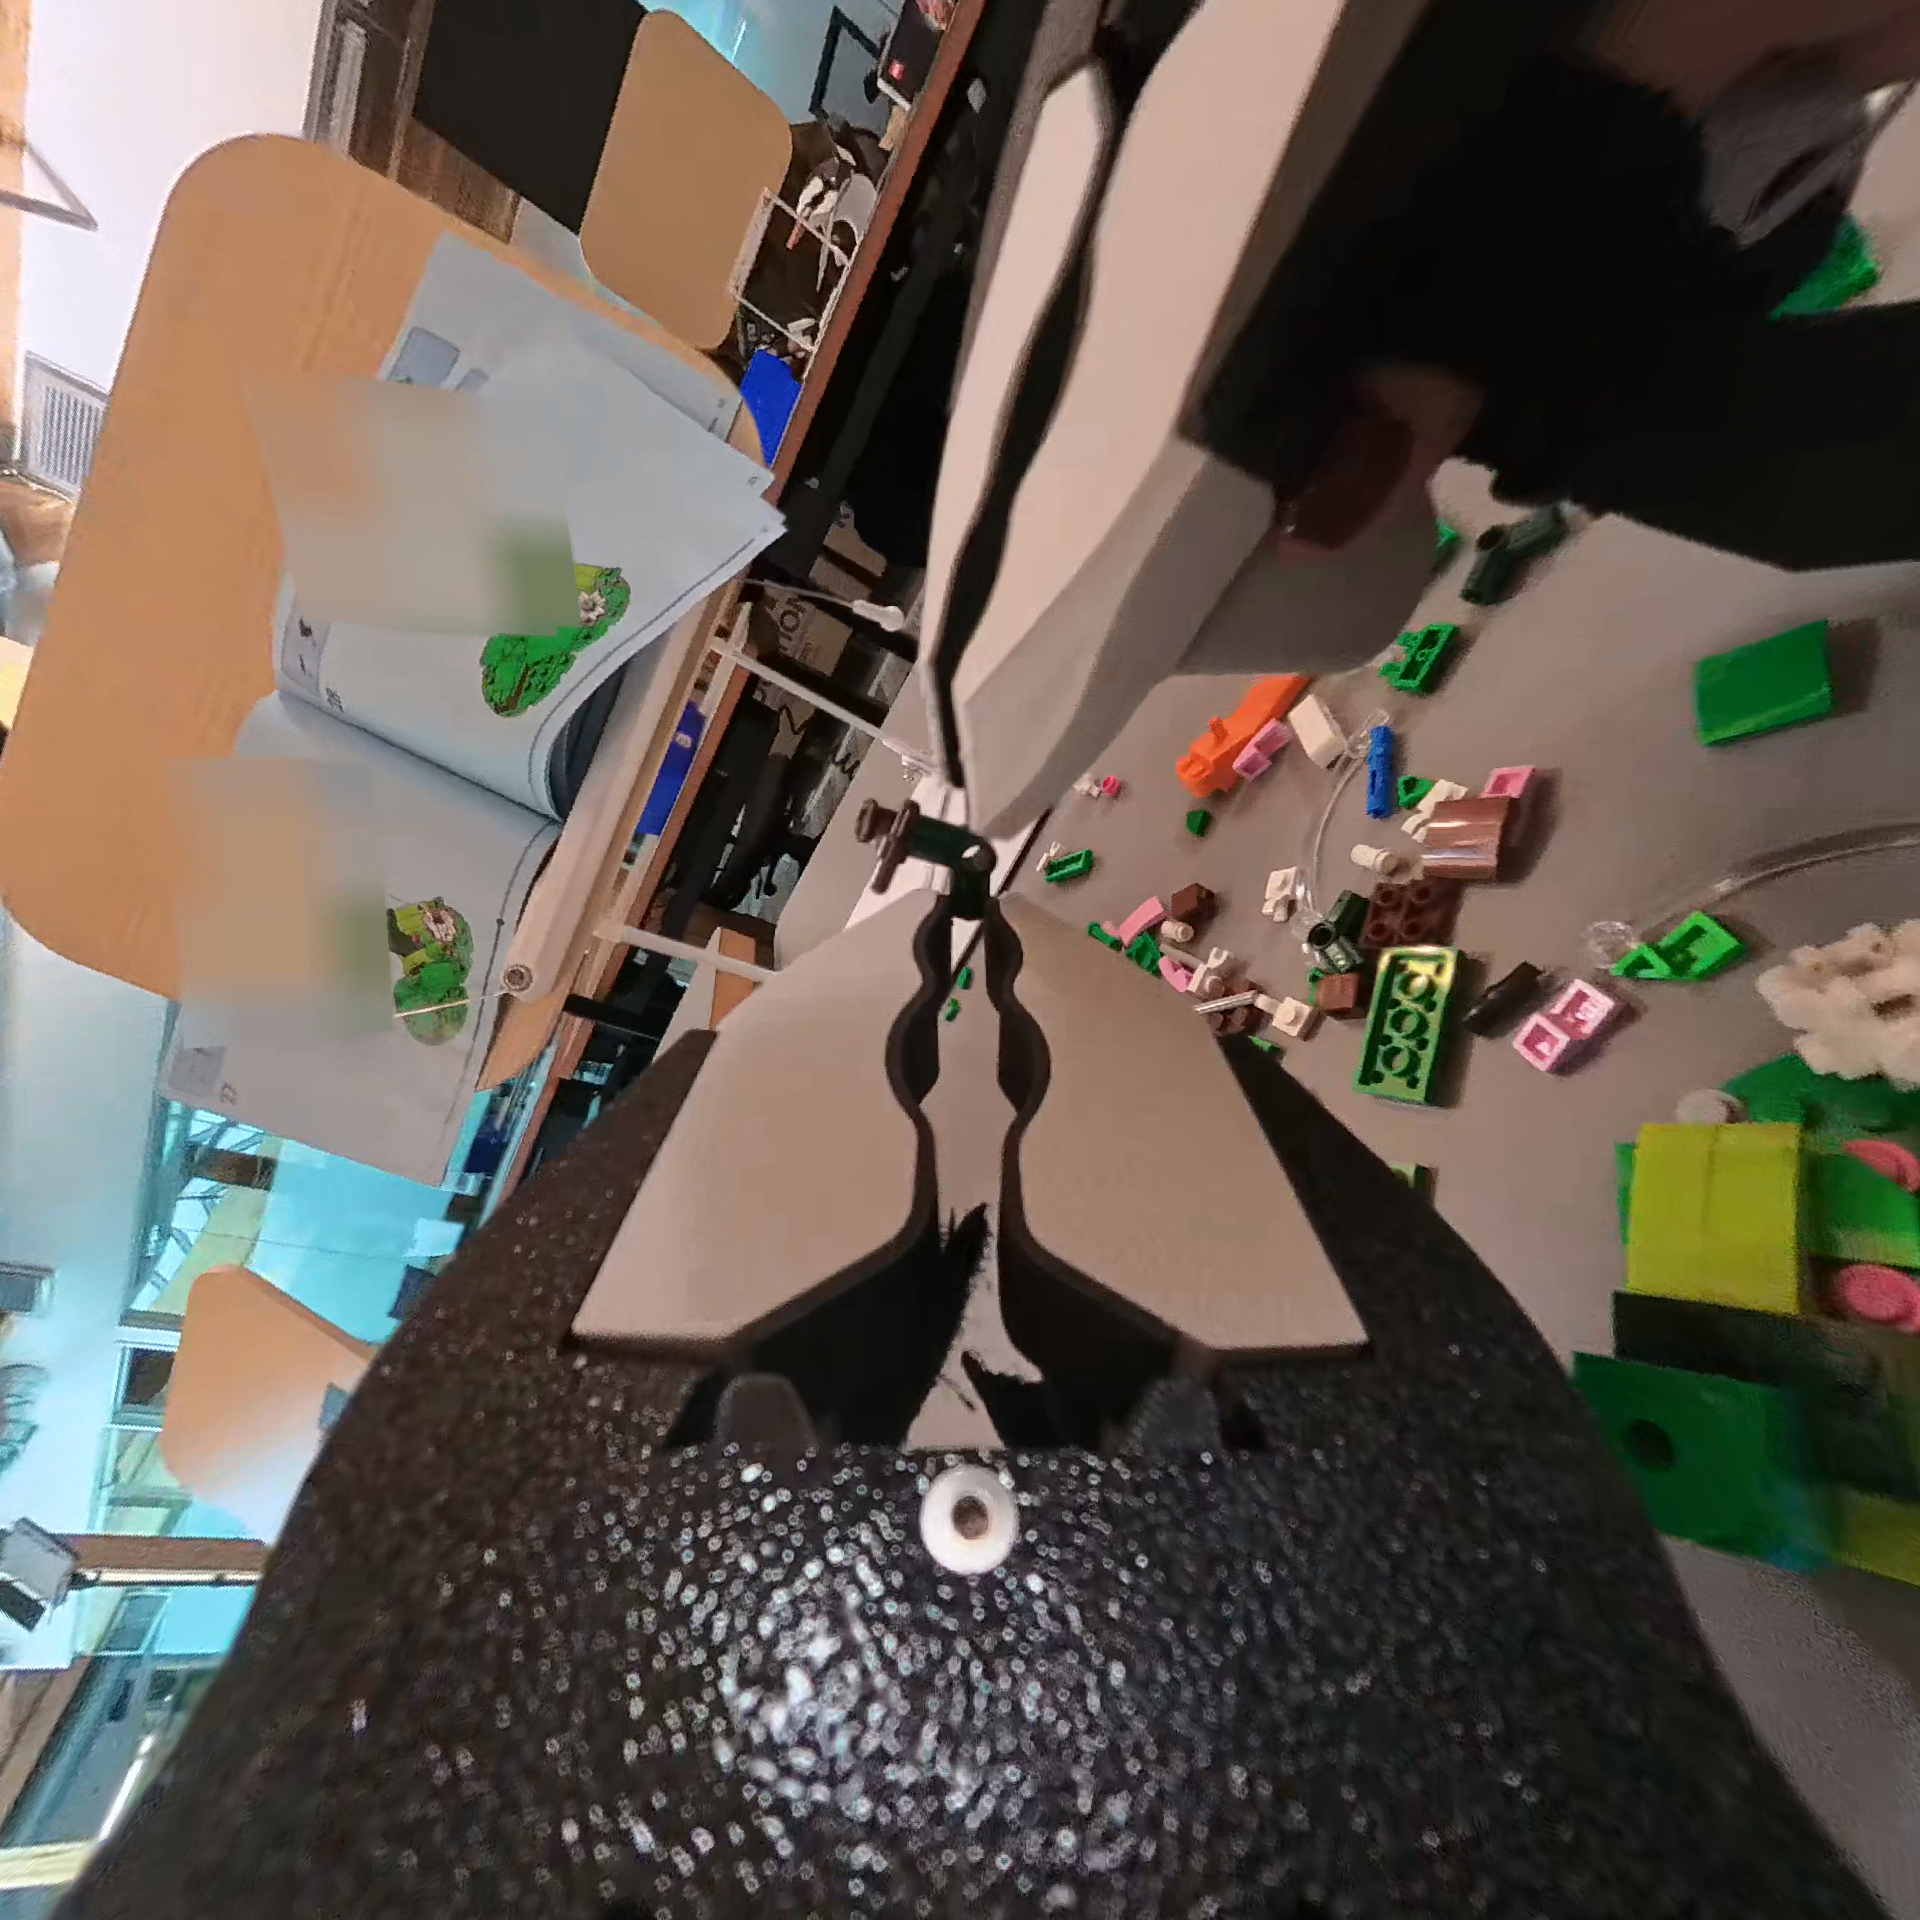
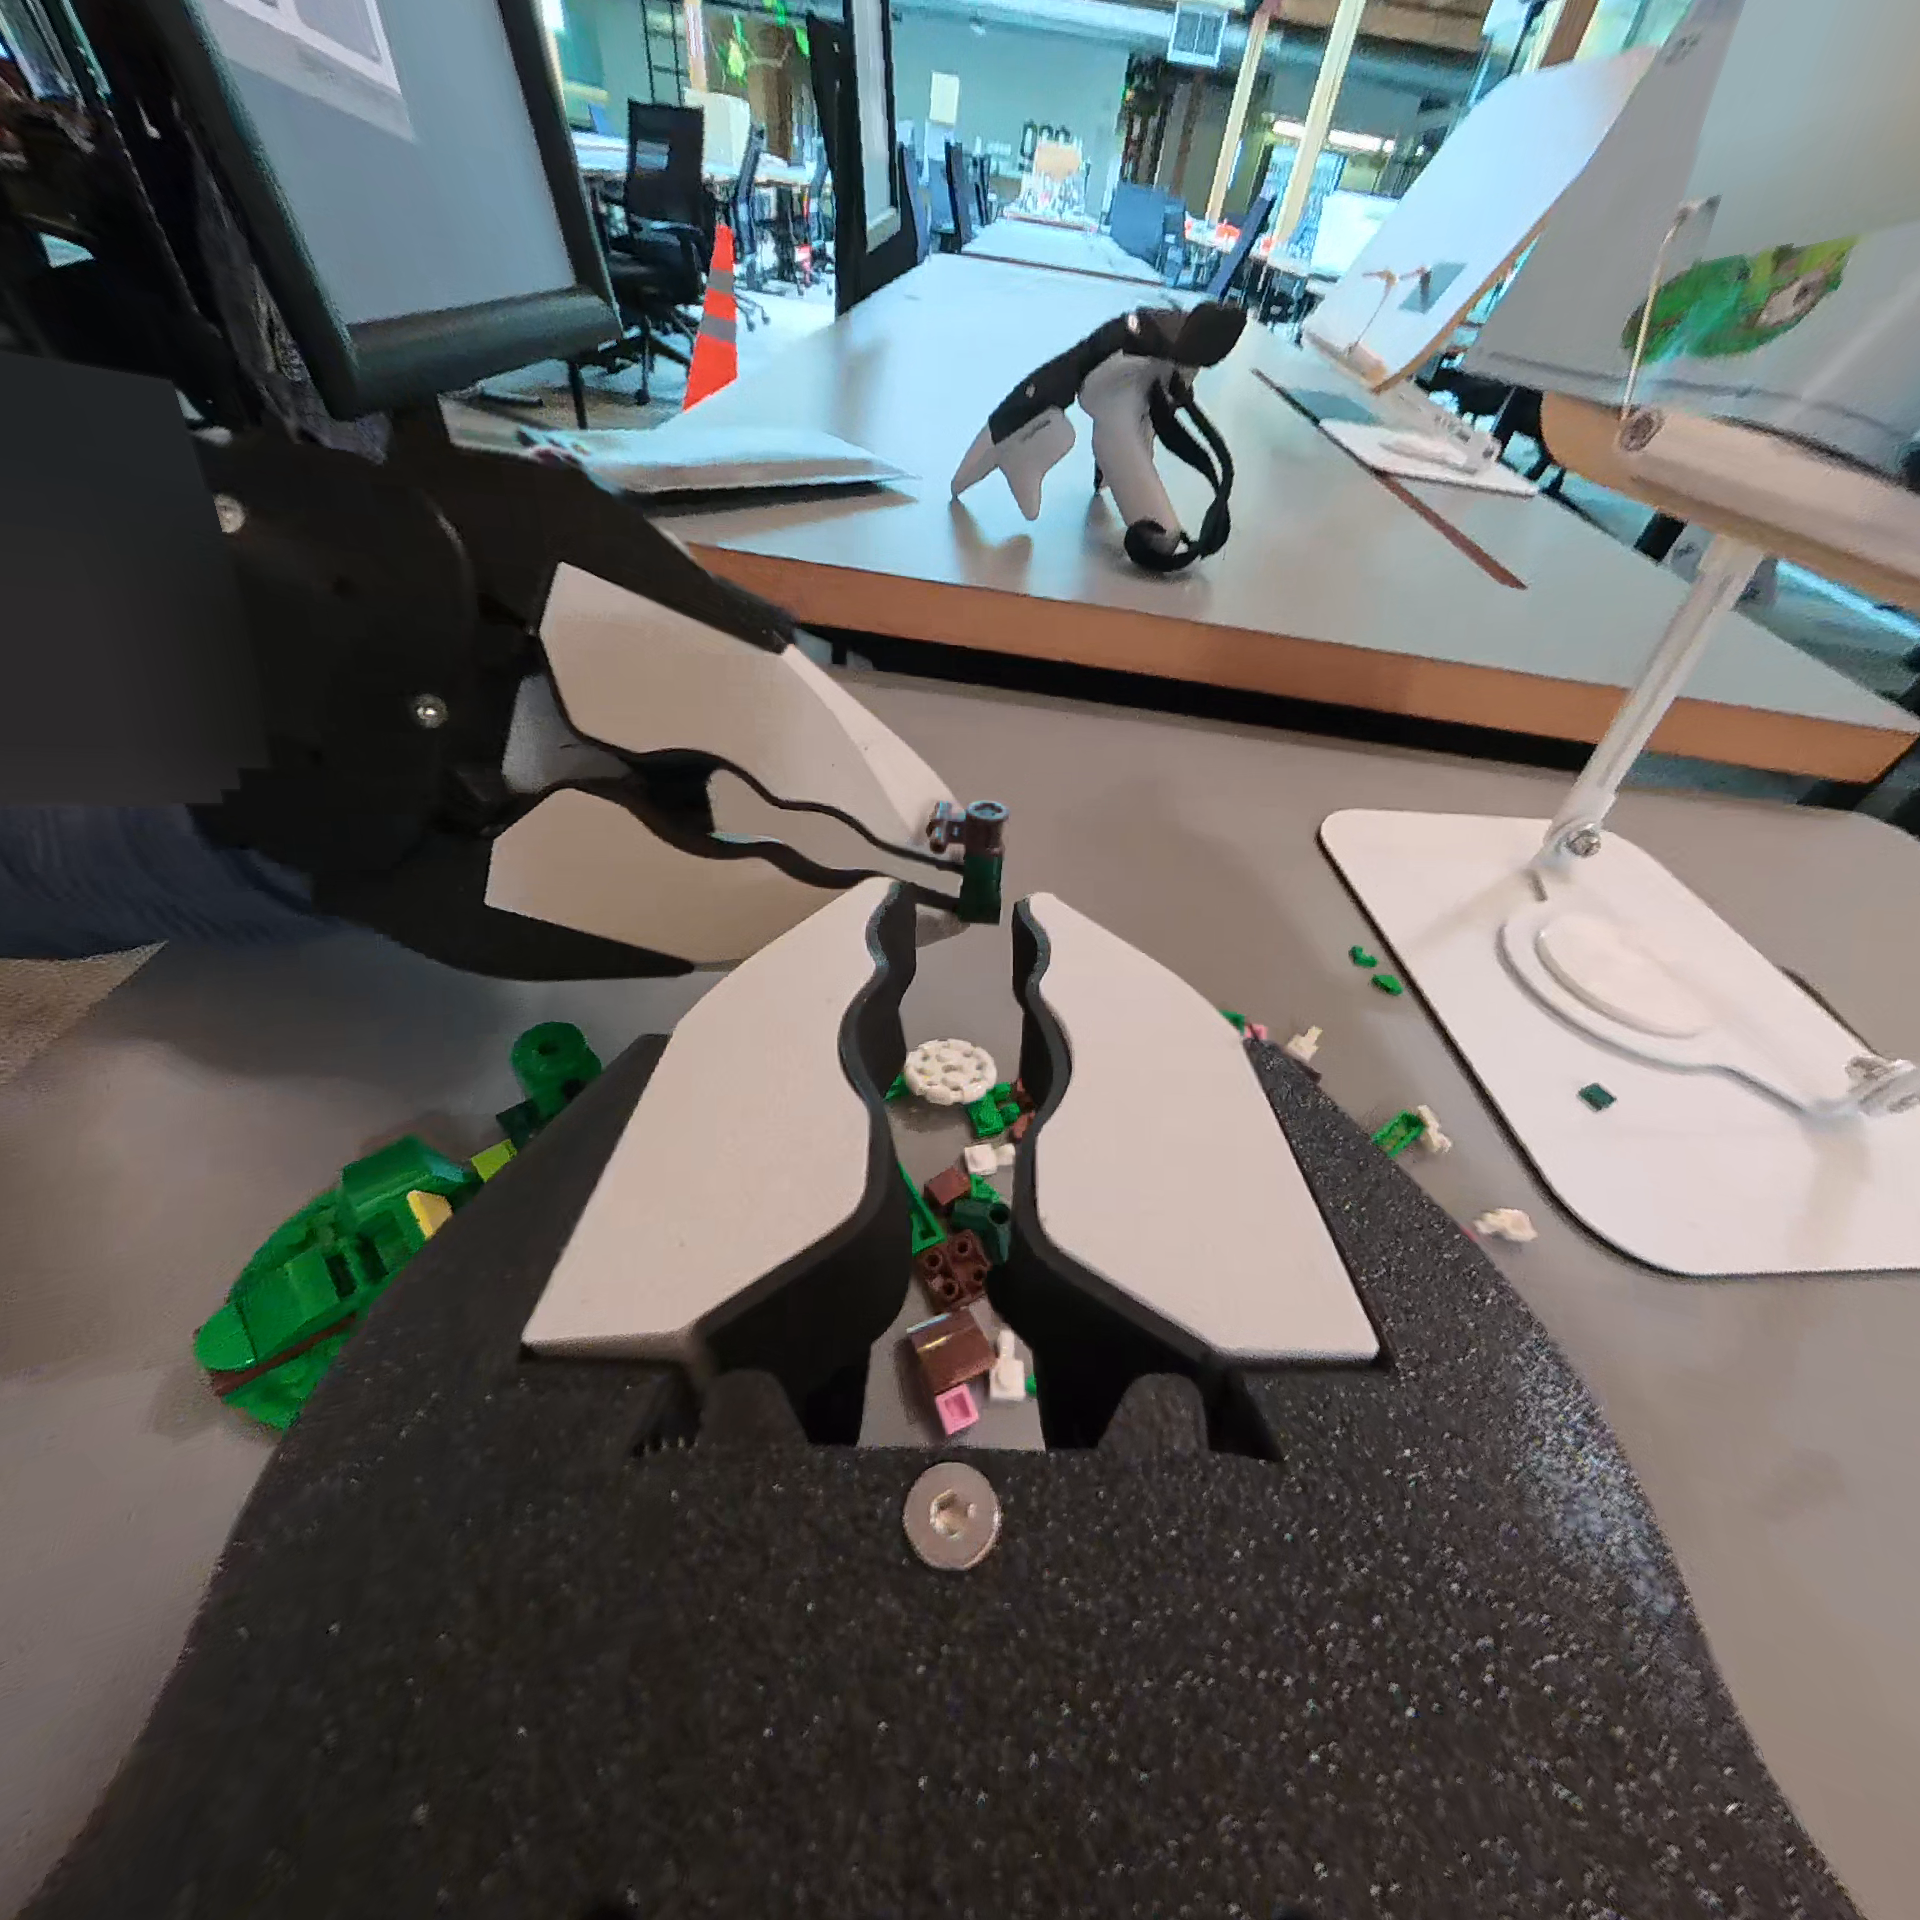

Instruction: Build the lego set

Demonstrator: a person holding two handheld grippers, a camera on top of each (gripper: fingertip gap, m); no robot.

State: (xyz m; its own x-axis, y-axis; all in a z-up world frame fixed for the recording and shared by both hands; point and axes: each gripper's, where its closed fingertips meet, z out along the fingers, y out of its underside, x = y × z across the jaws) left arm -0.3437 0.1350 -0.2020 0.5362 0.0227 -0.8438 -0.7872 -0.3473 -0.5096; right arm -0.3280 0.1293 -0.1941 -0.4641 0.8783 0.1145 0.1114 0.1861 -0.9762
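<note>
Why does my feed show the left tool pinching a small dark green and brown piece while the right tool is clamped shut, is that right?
Not quite. The right tool is open, its tips apart beside the piece, as the right wrist view shows. The left tool does pinch the small dark green and brown piece.

Small dark-green piece [image 2: 980, 868] with brown pin, upright above loose bricks [image 2: 956, 1262] on grey table [image 2: 1195, 831].

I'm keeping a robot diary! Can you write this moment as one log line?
left gripper: shut on dark green piece | right gripper: open, beside it | loose bricks: on table
</note>
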